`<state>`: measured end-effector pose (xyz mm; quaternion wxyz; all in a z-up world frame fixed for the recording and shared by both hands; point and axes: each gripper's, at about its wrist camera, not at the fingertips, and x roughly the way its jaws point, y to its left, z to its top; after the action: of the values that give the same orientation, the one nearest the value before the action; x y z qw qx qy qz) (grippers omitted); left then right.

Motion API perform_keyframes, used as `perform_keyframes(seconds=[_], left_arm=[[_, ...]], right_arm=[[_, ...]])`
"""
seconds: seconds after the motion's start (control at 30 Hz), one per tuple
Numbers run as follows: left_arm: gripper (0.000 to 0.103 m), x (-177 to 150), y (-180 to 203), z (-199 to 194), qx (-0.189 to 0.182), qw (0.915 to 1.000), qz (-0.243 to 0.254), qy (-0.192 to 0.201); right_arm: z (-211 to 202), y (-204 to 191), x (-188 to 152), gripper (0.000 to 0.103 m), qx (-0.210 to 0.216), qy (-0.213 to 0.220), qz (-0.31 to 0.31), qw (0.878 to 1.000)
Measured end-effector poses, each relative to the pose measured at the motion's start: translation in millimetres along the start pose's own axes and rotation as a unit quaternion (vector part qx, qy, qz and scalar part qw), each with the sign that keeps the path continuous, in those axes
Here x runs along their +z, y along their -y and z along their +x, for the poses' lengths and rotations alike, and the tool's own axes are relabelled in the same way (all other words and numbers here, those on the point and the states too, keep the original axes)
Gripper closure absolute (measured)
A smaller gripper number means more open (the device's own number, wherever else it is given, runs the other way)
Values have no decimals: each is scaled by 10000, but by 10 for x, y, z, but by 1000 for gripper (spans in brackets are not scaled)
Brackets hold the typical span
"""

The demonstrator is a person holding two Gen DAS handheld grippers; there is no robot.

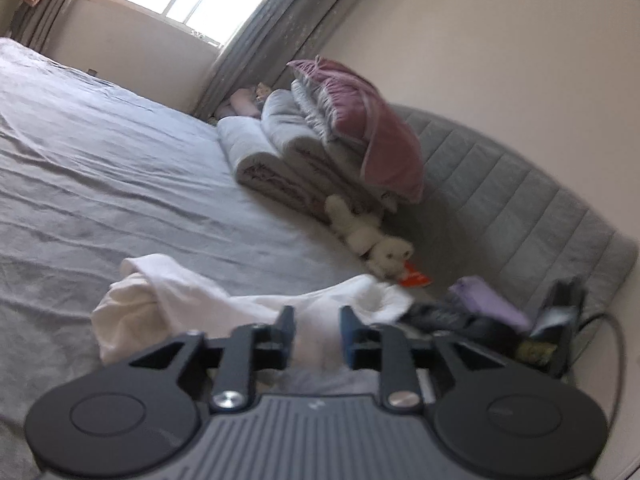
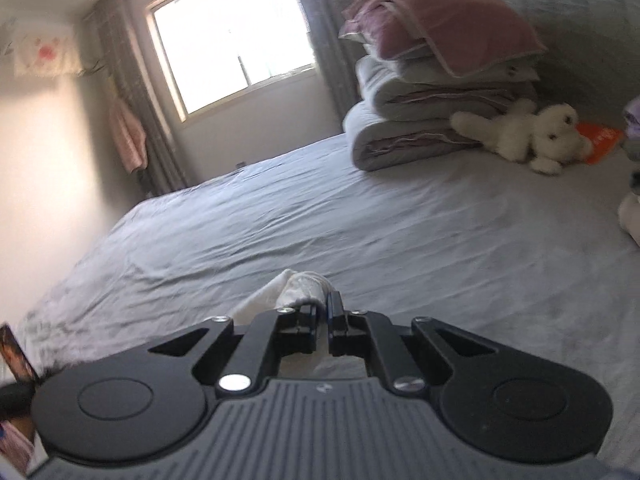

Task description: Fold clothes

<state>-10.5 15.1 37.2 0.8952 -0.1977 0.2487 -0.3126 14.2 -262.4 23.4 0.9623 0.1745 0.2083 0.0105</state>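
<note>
Right gripper [image 2: 323,312] clamps white garment [image 2: 298,292]; left gripper [image 1: 316,326] parted; bedsheet [image 2: 360,216] bare beyond

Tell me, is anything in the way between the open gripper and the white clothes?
Nothing visible. The left gripper stands open with the white garment right between its fingers, though a grip isn't clear. The stuffed toy lies farther back on the bed.

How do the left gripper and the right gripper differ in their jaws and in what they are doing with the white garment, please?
The left gripper has its jaws apart, with the white garment lying between them but not pinched; the right gripper has its jaws shut on a bunched bit of white cloth. The left gripper has most of the garment spread before it; the right gripper shows only a small tuft. Both hover over the grey bed sheet.
</note>
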Motion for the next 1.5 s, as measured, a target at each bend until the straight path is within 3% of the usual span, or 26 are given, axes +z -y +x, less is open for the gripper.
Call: perform_keyframes(seconds=[0.17, 0.27, 0.53, 0.73, 0.77, 0.8, 0.87, 0.97, 1.1, 1.2, 1.37, 1.5], left_arm=[[37, -59, -37, 199, 795, 9961, 335, -168], [30, -77, -86, 333, 1374, 9885, 599, -188], [28, -163, -286, 773, 2235, 9687, 1002, -399], [29, -227, -458, 1015, 2293, 9680, 819, -605], [35, -247, -483, 1054, 2279, 9683, 773, -665], [41, -273, -497, 1089, 2255, 9687, 744, -730], [68, -319, -468, 1124, 2221, 9683, 846, -765], [87, -344, -403, 1132, 1884, 9763, 634, -857], [90, -404, -285, 1151, 1243, 9866, 157, -1045], [91, -564, -78, 1219, 623, 9895, -70, -1303], [91, -822, 326, 1235, -333, 9844, -207, -1713], [90, -948, 585, 1134, -858, 9753, -22, -2034]], right_arm=[[-83, 193, 4, 98, -144, 24, 127, 9998], [-130, 324, -3, 98, -227, 23, 157, 9996], [-224, 652, 27, 98, -449, 35, 382, 9983], [-236, 838, 28, 98, -467, -65, 640, 9968], [-235, 854, 26, 98, -461, -87, 670, 9966], [-234, 869, 25, 98, -455, -109, 698, 9965], [-238, 892, 27, 98, -427, -126, 734, 9963], [-269, 899, 45, 98, -363, -94, 759, 9964], [-323, 883, 85, 98, -275, 28, 802, 9964], [-360, 855, 126, 98, -206, 146, 845, 9961], [-367, 791, 180, 97, -147, 260, 877, 9957], [-338, 718, 207, 97, -45, 266, 929, 9953]])
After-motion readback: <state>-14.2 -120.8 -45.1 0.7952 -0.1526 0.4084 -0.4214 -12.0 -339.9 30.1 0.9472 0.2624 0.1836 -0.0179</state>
